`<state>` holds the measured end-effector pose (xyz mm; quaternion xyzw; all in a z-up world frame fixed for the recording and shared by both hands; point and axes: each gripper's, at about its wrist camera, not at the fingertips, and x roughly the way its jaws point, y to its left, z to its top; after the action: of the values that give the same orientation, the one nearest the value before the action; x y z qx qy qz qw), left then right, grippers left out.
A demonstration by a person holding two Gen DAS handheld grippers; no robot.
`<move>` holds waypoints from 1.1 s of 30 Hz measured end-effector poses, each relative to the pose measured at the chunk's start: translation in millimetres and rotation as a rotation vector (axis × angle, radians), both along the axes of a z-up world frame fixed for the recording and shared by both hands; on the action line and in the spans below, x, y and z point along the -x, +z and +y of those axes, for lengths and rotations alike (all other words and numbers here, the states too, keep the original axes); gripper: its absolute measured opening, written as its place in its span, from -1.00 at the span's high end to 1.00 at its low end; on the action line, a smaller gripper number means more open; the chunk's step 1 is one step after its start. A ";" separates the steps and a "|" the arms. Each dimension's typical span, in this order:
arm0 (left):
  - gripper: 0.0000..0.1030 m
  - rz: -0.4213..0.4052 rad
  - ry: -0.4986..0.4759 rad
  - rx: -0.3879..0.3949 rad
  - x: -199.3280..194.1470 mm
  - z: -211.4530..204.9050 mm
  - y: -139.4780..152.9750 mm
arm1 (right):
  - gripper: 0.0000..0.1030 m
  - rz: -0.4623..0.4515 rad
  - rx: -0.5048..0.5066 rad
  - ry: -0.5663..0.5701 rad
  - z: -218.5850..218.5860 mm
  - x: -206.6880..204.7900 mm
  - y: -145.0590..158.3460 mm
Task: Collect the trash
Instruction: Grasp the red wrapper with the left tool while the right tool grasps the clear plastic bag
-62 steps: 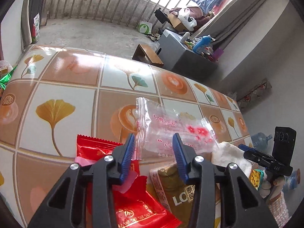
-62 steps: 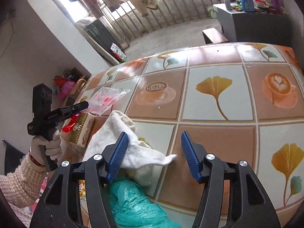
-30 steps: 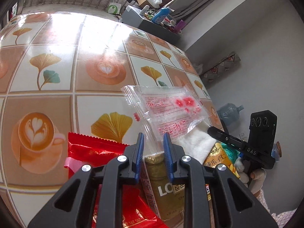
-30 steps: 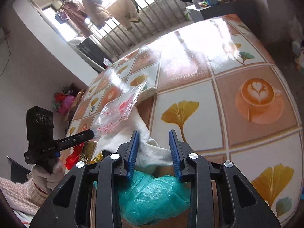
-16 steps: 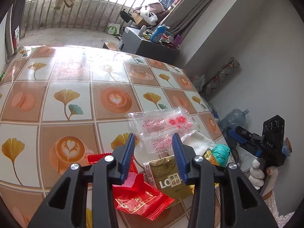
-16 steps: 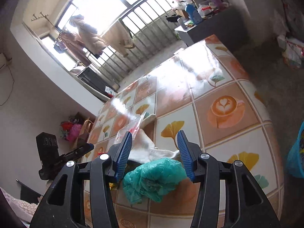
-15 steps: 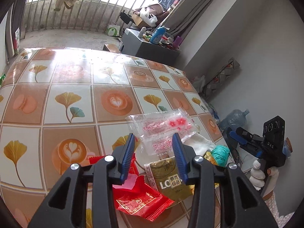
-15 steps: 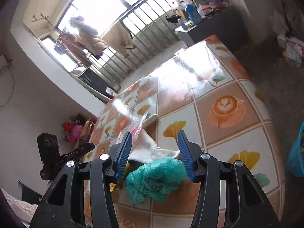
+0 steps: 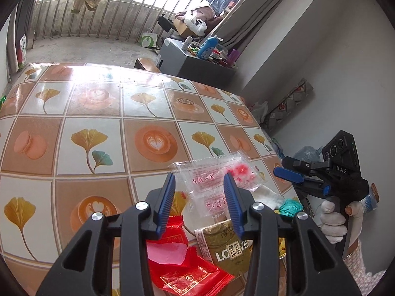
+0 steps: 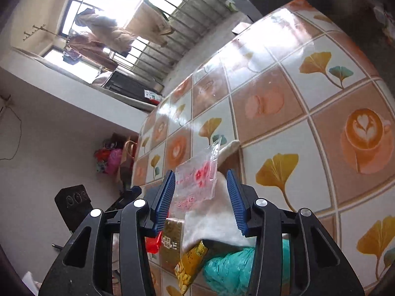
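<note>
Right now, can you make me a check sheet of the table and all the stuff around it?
Surface: table with a leaf-and-coffee patterned cover.
Job's things: trash pile at the near edge: clear wrapper, red wrapper, gold packet, white cloth, teal bag, yellow packet.
Clutter: nothing seen elsewhere on the table.
Grippers: left gripper open above the pile, holding nothing; right gripper closing, pads pressing nothing.
Cables: nothing seen.
Surroundings: cabinet with bottles, window bars, hanging clothes, water jug.
</note>
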<state>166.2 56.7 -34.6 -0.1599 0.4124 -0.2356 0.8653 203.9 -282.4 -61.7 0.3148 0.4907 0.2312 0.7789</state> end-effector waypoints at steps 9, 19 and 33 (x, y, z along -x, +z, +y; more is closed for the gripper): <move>0.55 0.075 -0.073 -0.048 -26.8 -27.7 -30.3 | 0.47 0.121 -0.080 0.043 11.4 -29.0 -22.4; 0.57 0.108 -0.097 -0.060 -31.2 -31.7 -43.9 | 0.57 0.083 -0.095 0.132 26.8 -22.2 -2.6; 0.57 0.019 -0.070 0.002 -12.3 6.1 -13.0 | 0.99 0.014 -0.034 0.122 34.8 -7.5 13.0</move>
<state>178.5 62.8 -47.6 -0.1484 0.4257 -0.2644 0.8525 211.4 -247.6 -48.7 0.2993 0.5105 0.2842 0.7544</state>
